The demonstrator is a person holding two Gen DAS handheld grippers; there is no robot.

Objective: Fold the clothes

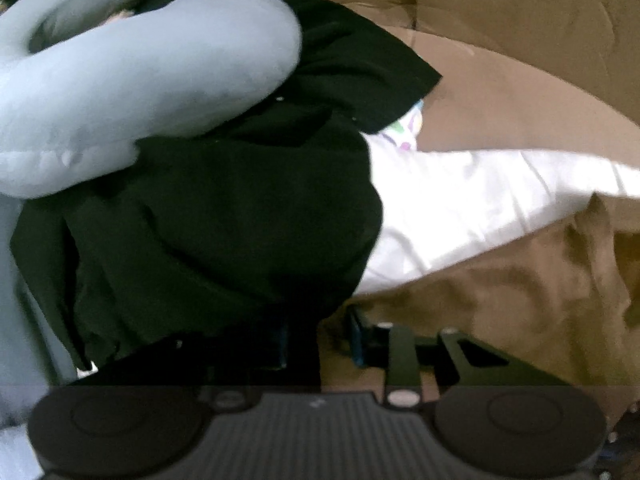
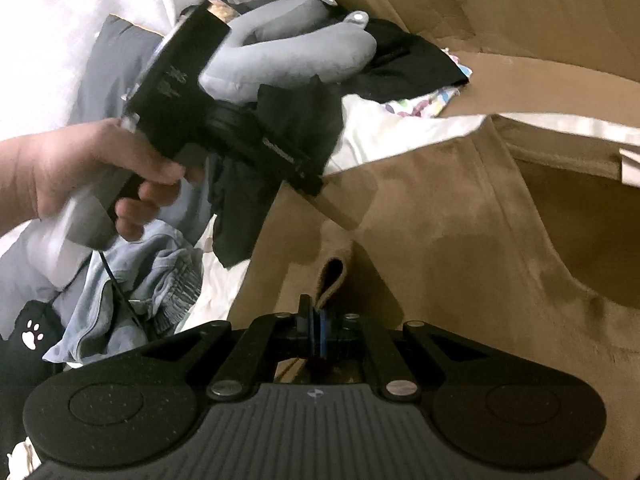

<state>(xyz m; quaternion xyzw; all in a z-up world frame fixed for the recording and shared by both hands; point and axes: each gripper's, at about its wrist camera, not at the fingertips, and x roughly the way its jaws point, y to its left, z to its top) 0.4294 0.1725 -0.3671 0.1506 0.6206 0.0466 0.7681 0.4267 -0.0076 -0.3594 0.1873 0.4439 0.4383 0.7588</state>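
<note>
A brown garment lies spread on cardboard. My right gripper is shut on a raised fold of its near edge. A person's hand holds my left gripper, which points steeply down with its fingertips at the brown cloth's left side. In the left wrist view the left gripper has its jaws a little apart, brown cloth showing in the gap; I see no pad pressing on it. A black garment hides part of the left finger.
A grey neck pillow rests on the black garment. A white garment stretches across the brown one's far side. Light blue clothes are heaped at the left. Cardboard lies behind.
</note>
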